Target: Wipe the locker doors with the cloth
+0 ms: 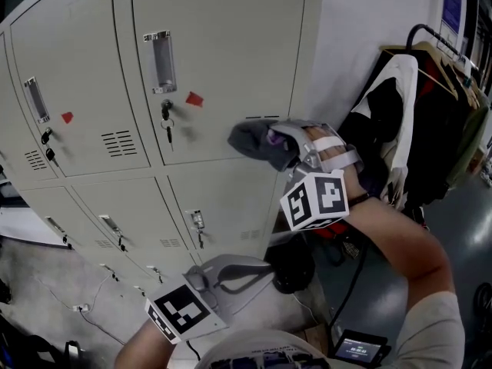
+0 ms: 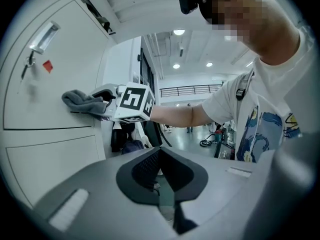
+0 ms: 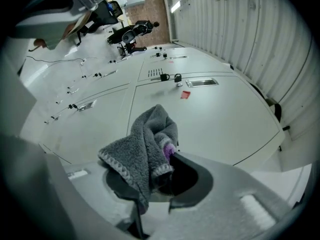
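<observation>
The cloth (image 1: 252, 143) is seen dark grey with a purple patch; the locker doors (image 1: 231, 44) are painted pale grey, two marked by red tags (image 1: 194, 98); the marker cubes (image 1: 315, 198) are patterned black-and-white.

Grey speckled concrete floor (image 1: 34, 287) bearing a bank of pale grey metal lockers (image 1: 223, 60), with thin pale cables (image 1: 77, 307) lying loose near the bank's base.

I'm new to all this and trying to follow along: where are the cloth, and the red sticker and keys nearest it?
grey cloth (image 1: 252, 143), head view, middle of the bunched fabric.
red sticker (image 1: 194, 98), head view, its centre.
keys (image 1: 167, 121), head view, the hanging part.
</observation>
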{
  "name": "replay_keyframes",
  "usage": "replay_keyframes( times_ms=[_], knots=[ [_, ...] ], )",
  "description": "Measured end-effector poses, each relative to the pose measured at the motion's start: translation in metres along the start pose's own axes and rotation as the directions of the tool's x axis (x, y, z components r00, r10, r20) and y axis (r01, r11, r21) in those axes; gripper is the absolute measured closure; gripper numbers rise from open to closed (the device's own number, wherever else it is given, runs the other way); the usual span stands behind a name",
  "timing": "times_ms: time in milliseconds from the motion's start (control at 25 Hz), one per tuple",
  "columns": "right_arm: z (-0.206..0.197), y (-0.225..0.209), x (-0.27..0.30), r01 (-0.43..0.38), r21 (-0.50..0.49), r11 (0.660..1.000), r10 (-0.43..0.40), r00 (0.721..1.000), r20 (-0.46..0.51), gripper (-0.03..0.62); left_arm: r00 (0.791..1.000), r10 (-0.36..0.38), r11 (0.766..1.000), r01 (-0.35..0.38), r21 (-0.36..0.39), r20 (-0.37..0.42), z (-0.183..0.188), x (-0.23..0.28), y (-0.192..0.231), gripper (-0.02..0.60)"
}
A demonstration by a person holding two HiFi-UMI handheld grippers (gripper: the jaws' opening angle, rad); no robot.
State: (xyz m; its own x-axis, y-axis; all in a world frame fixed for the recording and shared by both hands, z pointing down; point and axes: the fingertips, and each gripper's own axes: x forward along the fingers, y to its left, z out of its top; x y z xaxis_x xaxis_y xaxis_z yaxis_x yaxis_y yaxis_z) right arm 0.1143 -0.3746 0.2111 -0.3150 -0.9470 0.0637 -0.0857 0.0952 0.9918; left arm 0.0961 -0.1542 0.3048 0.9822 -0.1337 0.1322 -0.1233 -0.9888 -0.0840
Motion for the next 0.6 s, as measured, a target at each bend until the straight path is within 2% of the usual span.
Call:
replay_keyframes(
  times_ms=[160, 360, 480, 600],
  knots=[
    [-0.006, 0.029, 0.004, -0.053, -0.031, 0.998, 0.053, 0.999, -0.003, 0.492, 1.0, 0.01, 1.0, -0.01, -0.006, 0.012, -0.003, -0.001, 0.0, 0.578],
    [-0.007, 0.047, 0.006, -0.142, -0.01, 0.99, 0.142, 0.99, -0.001, 0.493, 1.0, 0.015, 1.0, -0.015, 0.0, 0.015, -0.003, -0.002, -0.004, 0.578],
    [0.001, 0.023, -0.004, -0.138, 0.039, 0.99, 0.137, 0.99, 0.027, 0.491, 1.0, 0.014, 1.0, -0.014, -0.001, 0.017, -0.003, -0.003, -0.008, 0.578],
    [0.015, -0.032, -0.015, -0.058, 0.027, 0.998, 0.056, 0.997, 0.05, 0.491, 1.0, 0.019, 1.0, -0.019, 0.002, 0.016, -0.003, -0.004, -0.009, 0.578]
  ],
)
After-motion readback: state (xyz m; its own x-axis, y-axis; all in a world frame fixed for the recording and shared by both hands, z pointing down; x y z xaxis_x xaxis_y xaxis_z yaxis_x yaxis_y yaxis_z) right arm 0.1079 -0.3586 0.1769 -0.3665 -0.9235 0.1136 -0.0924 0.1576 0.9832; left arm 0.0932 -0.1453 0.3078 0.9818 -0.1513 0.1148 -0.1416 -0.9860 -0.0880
